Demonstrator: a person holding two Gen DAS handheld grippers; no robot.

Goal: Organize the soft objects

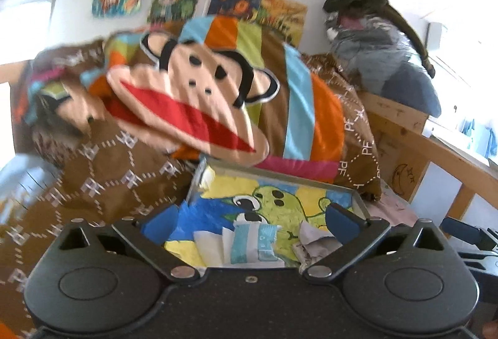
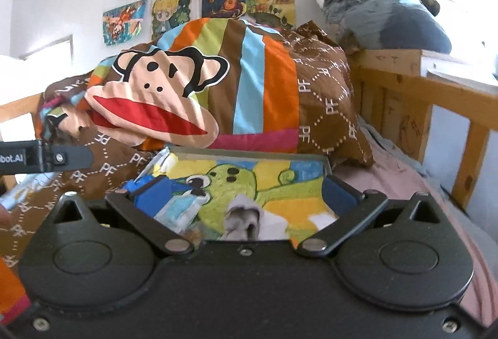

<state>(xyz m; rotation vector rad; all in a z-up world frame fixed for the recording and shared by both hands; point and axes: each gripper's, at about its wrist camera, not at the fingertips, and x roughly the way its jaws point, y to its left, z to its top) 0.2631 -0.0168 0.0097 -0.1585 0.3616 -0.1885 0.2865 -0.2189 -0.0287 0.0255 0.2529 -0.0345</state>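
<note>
While both my grippers stand wide and empty, the monkey-print duvet (image 2: 249,84) lies heaped across the bed, against its head end.

From my right gripper (image 2: 246,199) I see my left gripper's finger (image 2: 59,157) reaching in at the left edge and bare pink sheet (image 2: 401,183) along the bed's right side; from my left gripper (image 1: 249,220) that sheet barely shows. The duvet's long axis runs left to right, with the monkey face tilted down to the right. A painted picture (image 1: 280,192) lies just before it. The wooden bed rail (image 2: 435,84) closes the right edge, with a clothes pile (image 2: 373,6) on its corner post.
</note>
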